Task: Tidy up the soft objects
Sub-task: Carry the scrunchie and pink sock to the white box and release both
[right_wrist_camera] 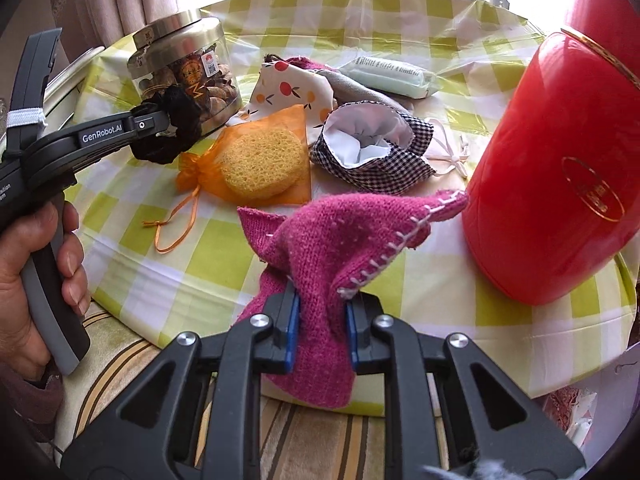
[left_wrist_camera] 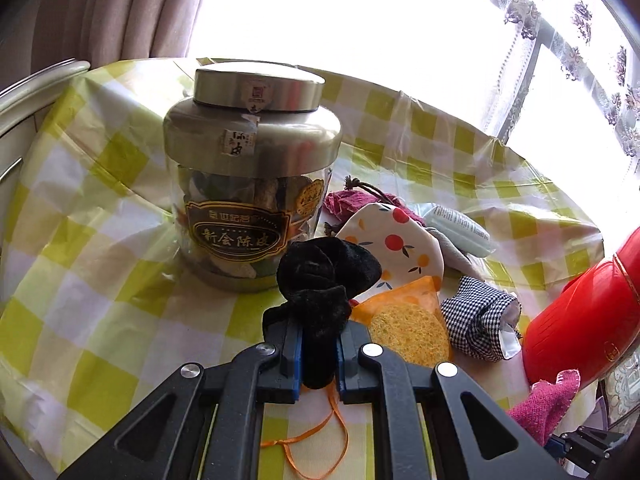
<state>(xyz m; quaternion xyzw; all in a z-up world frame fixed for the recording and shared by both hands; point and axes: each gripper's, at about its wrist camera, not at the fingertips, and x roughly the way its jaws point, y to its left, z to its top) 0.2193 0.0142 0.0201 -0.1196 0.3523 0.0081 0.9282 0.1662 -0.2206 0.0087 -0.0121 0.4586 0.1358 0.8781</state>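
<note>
My left gripper (left_wrist_camera: 318, 328) is shut on a black velvet pouch (left_wrist_camera: 320, 276), which hangs lifted in front of the jar; the right wrist view shows the same pouch (right_wrist_camera: 176, 128) held above the tablecloth. My right gripper (right_wrist_camera: 322, 300) is shut on a pink knitted cloth (right_wrist_camera: 340, 240), raised over the table's near edge. On the table between them lie an orange mesh bag with a yellow sponge (right_wrist_camera: 260, 160), a black-and-white checked pouch (right_wrist_camera: 372, 152) with its mouth open, and a fruit-print pouch (right_wrist_camera: 288, 88).
A steel-lidded glass jar (left_wrist_camera: 248, 184) stands at the back left. A big red canister (right_wrist_camera: 560, 168) stands at the right. A pale green tube (right_wrist_camera: 388, 72), a grey cloth and a maroon drawstring pouch (left_wrist_camera: 352, 200) lie behind the pouches. The green-checked tablecloth (left_wrist_camera: 100, 240) covers the round table.
</note>
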